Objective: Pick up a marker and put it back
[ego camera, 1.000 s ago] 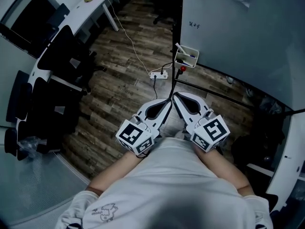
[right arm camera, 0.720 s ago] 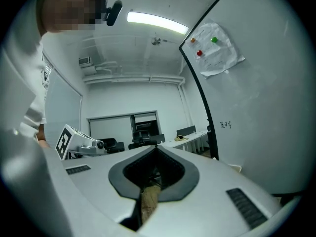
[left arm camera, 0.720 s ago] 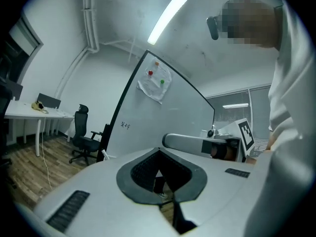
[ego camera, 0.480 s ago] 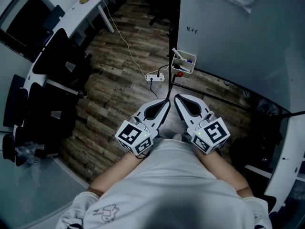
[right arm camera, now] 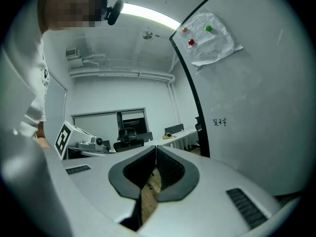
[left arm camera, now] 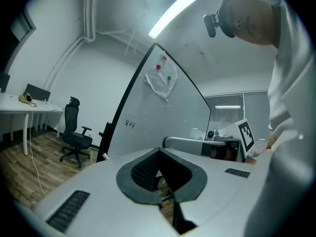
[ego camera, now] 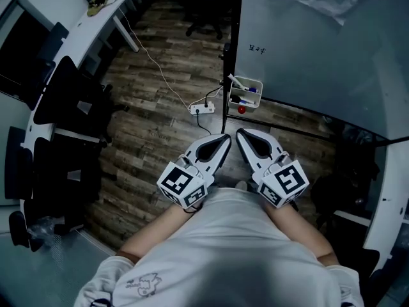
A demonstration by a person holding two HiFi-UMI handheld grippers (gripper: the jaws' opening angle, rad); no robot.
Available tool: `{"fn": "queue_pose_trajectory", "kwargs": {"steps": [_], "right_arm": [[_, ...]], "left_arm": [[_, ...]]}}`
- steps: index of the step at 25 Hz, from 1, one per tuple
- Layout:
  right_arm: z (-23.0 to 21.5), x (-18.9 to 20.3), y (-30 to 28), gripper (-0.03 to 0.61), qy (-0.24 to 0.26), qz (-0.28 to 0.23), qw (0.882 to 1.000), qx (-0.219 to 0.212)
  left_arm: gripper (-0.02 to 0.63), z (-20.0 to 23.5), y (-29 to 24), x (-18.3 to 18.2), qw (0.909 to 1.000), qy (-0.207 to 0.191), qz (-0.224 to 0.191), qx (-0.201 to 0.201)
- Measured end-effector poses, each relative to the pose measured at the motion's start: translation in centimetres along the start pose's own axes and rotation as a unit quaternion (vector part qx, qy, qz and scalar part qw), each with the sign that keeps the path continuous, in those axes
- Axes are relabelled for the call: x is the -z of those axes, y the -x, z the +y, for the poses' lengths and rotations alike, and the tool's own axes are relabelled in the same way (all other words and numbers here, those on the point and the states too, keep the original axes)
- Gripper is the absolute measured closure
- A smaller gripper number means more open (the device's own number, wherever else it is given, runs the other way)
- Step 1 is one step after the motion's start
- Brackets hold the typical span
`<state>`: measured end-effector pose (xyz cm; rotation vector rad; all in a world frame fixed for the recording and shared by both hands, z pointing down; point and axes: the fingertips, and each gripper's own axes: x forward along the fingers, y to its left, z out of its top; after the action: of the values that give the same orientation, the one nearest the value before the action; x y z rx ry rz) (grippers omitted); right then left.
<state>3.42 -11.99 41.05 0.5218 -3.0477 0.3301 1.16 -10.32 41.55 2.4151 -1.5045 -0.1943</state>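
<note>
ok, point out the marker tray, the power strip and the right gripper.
marker tray (ego camera: 259, 89), head view, on its right rim.
power strip (ego camera: 201, 109), head view, middle of its body.
right gripper (ego camera: 239, 133), head view, tip where its jaws meet.

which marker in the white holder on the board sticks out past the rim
The pale marker at the holder left end: it leans up and out over the rim. The blue-capped marker and the dark marker lie low inside it.

Left hand-held gripper (ego camera: 226, 138) and right hand-held gripper (ego camera: 239, 133) sit closed, empty, side-by-side.
</note>
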Motion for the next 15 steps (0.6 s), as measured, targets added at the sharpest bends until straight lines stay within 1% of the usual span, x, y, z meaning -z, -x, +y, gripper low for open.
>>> {"fn": "queue_pose_trajectory", "kwargs": {"steps": [3,7,12,15], "right_arm": [[-1.2,-0.1,-1.9,0.565,-0.003,-0.001,1.000,0.022],[-2.6,-0.4,-4.6,0.565,-0.005,-0.002,0.999,0.046],[-4.3,-1.1,-8.0,0.565,-0.007,-0.002,0.997,0.080],[-5.0,-1.1,-9.6,0.565,-0.013,0.001,0.994,0.107]], "left_arm": [[0.609,2.2,-1.0,-0.5,0.9998,0.001,0.006,0.021],[0.609,5.0,-2.0,-2.3,0.9988,-0.001,0.013,0.047],[0.609,8.5,-2.9,-4.6,0.9968,-0.011,0.013,0.078],[0.609,10.0,-3.5,-5.6,0.9937,-0.024,0.019,0.107]]}}
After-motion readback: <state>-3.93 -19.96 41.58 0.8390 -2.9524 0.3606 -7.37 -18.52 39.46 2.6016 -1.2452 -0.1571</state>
